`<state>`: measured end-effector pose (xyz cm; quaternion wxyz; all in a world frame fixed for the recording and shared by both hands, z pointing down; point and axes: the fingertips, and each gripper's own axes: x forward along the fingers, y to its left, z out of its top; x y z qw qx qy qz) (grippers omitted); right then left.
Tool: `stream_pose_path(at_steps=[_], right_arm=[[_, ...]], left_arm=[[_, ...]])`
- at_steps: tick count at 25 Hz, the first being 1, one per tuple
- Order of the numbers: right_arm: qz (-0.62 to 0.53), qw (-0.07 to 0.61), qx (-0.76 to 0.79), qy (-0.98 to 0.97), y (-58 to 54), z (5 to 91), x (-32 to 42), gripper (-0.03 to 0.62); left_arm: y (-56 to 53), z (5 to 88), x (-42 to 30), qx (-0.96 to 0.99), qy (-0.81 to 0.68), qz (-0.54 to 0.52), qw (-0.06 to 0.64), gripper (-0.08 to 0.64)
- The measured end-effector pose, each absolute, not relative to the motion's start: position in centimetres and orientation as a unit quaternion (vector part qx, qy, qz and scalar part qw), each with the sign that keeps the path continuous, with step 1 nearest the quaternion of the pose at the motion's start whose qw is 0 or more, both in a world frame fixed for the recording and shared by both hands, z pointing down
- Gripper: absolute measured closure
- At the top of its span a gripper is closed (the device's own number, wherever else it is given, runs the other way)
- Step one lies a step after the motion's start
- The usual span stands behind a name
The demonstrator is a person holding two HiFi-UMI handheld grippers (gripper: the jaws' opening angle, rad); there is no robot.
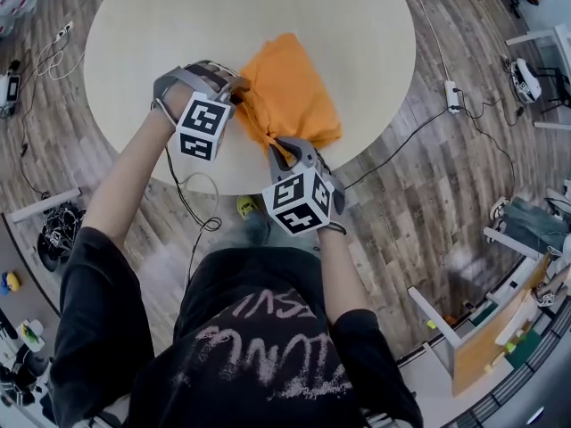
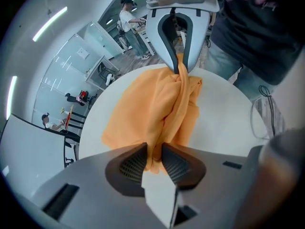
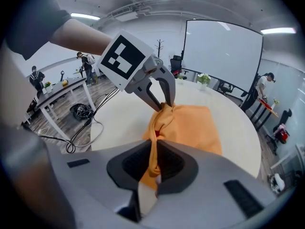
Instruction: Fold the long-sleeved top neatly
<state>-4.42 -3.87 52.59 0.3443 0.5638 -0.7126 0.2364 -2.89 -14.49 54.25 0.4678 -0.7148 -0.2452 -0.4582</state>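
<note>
- Two grips on one garment: the left gripper (image 1: 239,96) is clenched on a bunched fold of the orange top (image 1: 294,92), and the right gripper (image 1: 282,146) is clamped tight on another gathered fold of it.
- The cloth runs short and bunched between the two sets of jaws. The rest of the top lies heaped on the round table (image 1: 268,12), in its near half, right of centre.
- Edges: the right gripper sits right at the table's near rim and the left gripper is just inside it. The top's near corner is at that rim.
- Room: the far and left parts of the tabletop are bare. The person's body stands close to the near rim, with both forearms reaching over it.
- Writing: there are black-and-white square markers on each marker cube (image 1: 203,130). The black T-shirt (image 1: 268,346) has pale scrawled print, upside down in the head view and probably not legible.
- Around: a cable (image 1: 192,208) loops down by the left gripper to the wood floor. A power strip (image 1: 452,92) and more leads lie on the floor right of the table. White desks (image 1: 535,38) stand at the right edge.
- Right gripper view: a big white screen (image 3: 224,56) stands behind the table and people (image 3: 86,61) are at benches, well apart from it.
</note>
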Motion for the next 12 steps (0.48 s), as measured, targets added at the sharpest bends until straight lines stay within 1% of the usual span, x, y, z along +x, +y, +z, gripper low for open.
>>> stream_pose_path(at_steps=[12], right_arm=[[0.264,0.348,0.527,-0.729,-3.8,56.2,-6.2,0.551]], left_arm=[[-14.3,57.2,-4.7,-0.714,-0.250,-0.480,0.445,0.426]])
